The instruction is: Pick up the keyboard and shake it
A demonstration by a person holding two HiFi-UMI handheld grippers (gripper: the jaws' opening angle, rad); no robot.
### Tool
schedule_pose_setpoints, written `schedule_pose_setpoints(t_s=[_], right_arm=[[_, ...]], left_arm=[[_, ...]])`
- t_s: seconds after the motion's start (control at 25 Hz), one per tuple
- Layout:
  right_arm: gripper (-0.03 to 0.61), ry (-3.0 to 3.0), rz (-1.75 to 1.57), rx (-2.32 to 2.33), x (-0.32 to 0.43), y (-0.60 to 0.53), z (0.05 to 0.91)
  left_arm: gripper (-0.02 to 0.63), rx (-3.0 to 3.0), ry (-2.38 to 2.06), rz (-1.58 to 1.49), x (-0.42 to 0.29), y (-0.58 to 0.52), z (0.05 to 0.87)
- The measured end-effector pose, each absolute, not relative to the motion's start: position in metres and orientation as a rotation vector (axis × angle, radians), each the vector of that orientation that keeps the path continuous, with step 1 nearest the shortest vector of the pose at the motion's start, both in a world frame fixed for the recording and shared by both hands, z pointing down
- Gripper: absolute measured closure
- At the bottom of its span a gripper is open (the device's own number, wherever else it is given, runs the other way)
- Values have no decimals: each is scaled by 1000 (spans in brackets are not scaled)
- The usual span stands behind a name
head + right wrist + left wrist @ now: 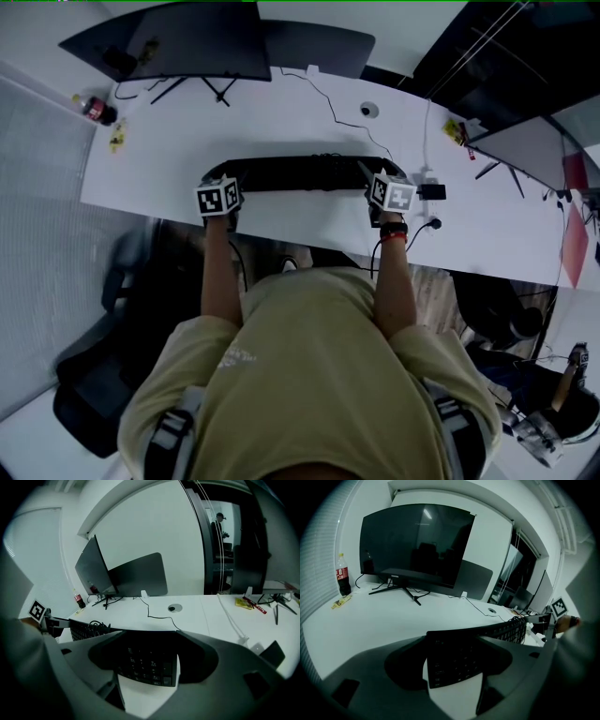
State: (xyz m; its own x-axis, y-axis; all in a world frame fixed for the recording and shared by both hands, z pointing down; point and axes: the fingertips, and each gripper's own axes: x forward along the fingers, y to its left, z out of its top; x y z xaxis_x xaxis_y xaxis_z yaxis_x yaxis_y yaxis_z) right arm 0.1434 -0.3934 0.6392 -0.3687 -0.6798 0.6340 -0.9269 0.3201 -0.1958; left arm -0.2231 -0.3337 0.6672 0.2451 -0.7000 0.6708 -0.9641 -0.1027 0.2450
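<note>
- Keyboard (pixel 300 173) is stretching sideways over the white desk (pixel 281 122), near its front edge.
- Left gripper (pixel 452 660) is pinching its left end.
- Right gripper (pixel 147 660) is pinching its right end.

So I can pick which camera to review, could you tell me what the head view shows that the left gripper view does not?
Head view only: the person's torso and a black chair. Left gripper view only: the monitor seen from the front, and the keyboard end filling the gap between the jaws of the left hand-held gripper. Both: keyboard, monitor, cola bottle, white desk.
</note>
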Motion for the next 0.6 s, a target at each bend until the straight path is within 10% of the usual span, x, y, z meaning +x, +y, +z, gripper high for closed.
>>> schedule_pose_setpoints(t_s=[0.6], right_arm=[[239, -2224, 670, 1501, 148, -345, 633]], left_arm=[[311, 2001, -1589, 448, -220, -297, 658]])
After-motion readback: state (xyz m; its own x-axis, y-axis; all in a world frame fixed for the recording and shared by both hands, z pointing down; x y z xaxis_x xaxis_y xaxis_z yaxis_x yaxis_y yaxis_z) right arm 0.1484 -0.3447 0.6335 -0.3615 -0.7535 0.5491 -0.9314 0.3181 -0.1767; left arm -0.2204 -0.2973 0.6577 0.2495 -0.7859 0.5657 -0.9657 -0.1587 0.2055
